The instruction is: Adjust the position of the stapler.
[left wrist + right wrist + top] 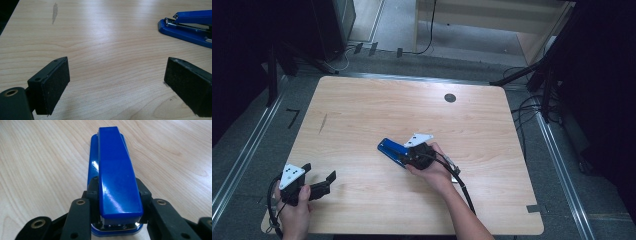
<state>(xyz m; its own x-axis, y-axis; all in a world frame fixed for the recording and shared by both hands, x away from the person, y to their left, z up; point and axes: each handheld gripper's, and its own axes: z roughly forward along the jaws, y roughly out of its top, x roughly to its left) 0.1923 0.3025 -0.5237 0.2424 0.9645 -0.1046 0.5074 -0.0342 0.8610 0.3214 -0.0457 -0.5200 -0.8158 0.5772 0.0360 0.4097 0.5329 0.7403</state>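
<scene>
A blue stapler (pixel 392 149) lies near the middle of the wooden table (pixel 412 100), its nose pointing to the far left. My right gripper (pixel 404 156) is shut on its rear end, one jaw against each side of the stapler (pixel 115 170) in the right gripper view, where the gripper (pixel 117 188) straddles the hinge end. At the table's front left corner my left gripper (pixel 318 172) is held low and open, with nothing between its fingers. The left gripper view shows that gripper (pixel 117 80) over bare wood, with the stapler (pixel 187 27) off at the upper right.
A round dark grommet hole (pixel 450 98) sits at the far right of the tabletop, and a faint dark smear (pixel 322 123) marks the left side. Black stands and cables (pixel 532 107) crowd the floor beyond the table's right and far edges.
</scene>
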